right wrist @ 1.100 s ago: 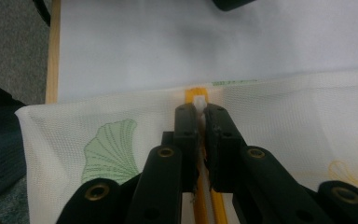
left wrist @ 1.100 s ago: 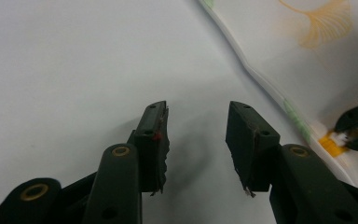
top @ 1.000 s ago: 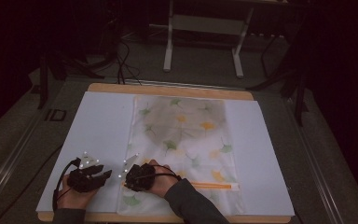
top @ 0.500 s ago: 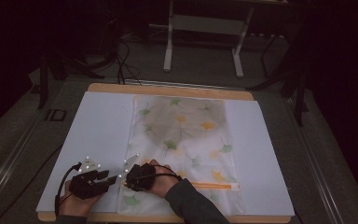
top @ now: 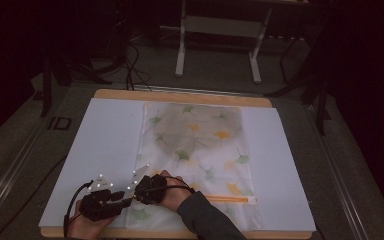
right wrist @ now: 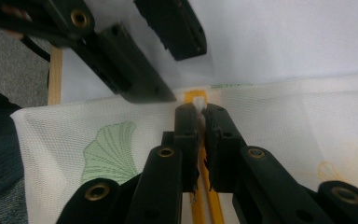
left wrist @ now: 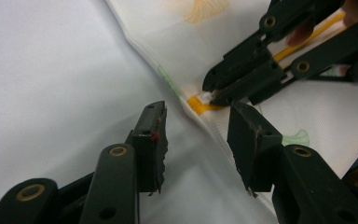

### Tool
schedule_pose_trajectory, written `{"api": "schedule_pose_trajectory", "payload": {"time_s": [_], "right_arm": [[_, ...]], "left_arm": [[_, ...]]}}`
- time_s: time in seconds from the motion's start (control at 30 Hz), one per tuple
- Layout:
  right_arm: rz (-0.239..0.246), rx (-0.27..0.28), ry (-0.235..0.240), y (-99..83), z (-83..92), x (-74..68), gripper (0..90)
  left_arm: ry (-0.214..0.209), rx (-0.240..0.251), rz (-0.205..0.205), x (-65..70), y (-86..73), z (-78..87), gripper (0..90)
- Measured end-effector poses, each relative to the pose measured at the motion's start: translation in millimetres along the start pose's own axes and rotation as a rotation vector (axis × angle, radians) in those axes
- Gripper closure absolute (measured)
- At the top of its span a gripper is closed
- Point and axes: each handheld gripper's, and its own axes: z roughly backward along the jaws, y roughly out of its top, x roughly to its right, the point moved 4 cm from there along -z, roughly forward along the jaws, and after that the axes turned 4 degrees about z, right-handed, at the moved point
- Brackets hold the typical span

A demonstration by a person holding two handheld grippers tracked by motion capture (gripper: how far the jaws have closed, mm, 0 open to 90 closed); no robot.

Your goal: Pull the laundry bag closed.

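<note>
Mesh zip bag [top: 200,150] flat on surface; right claw [right wrist: 198,108] pinching white zipper pull [right wrist: 198,101] — prob. to slide it. Left claw [left wrist: 196,126] spread beside bag edge, poss. to anchor.

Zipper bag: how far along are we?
Done: the mesh bag lies flat on the white sheet, and the right gripper is shut on the white zipper pull at the end of the orange zipper. In hand: the left gripper is open, jaws either side of the bag's edge beside that end. Left, probably: clamp the edge, then slide the pull along the zipper.
</note>
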Motion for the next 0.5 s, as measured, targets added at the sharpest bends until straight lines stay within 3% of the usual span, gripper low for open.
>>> {"api": "schedule_pose_trajectory", "payload": {"time_s": [0.5], "right_arm": [[0.016,0.004,-0.015,4.9,10.4,-0.6,84.4]], "left_arm": [[-0.091,-0.039,0.038,0.2,0.2,-13.6,57.2]]}}
